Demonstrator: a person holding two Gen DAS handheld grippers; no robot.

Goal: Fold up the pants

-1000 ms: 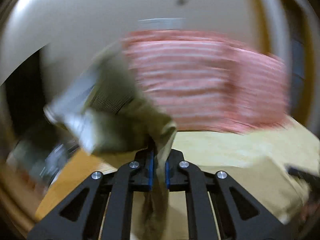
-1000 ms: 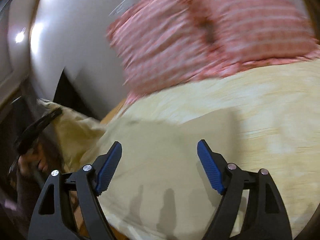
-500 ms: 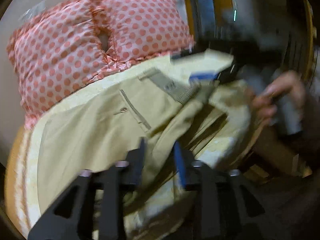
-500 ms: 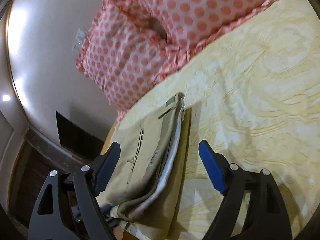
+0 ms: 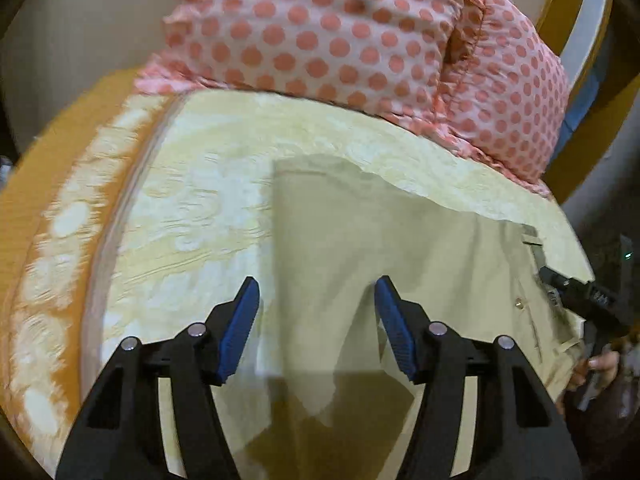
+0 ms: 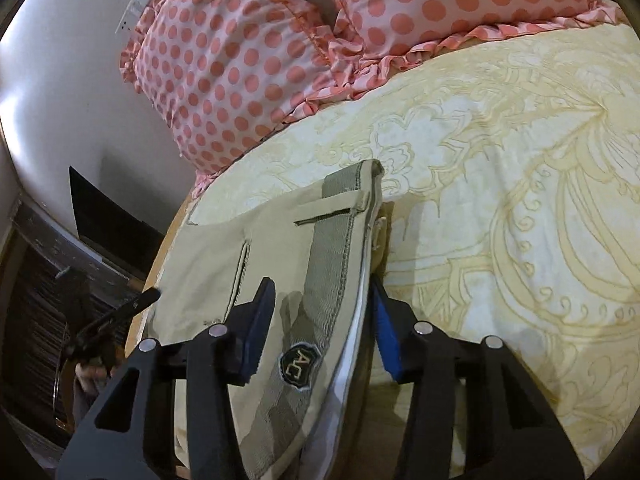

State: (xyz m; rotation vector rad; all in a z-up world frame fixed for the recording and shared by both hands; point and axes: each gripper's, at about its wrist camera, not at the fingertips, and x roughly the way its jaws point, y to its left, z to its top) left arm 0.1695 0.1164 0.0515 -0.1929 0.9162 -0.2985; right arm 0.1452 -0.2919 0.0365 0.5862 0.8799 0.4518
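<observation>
Khaki pants lie folded on a pale yellow patterned bedspread, near the edge of the bed, with two pink polka-dot pillows just beyond them against the wall. In the left wrist view the left gripper hovers above the flat leg fabric with its blue-padded fingers spread wide and nothing between them; the fabric's left fold edge runs straight up between the jaws. At the far right of that view the other black tool sits at the waistband end, a hand behind it. In the right wrist view the waistband faces the camera, its grey inner lining turned up, a belt loop lying across it and a small dark badge sewn near the bottom. The right gripper is also open, its fingers straddling the waistband edge without pinching it. A dark opening shows in the wall beside the bed.
</observation>
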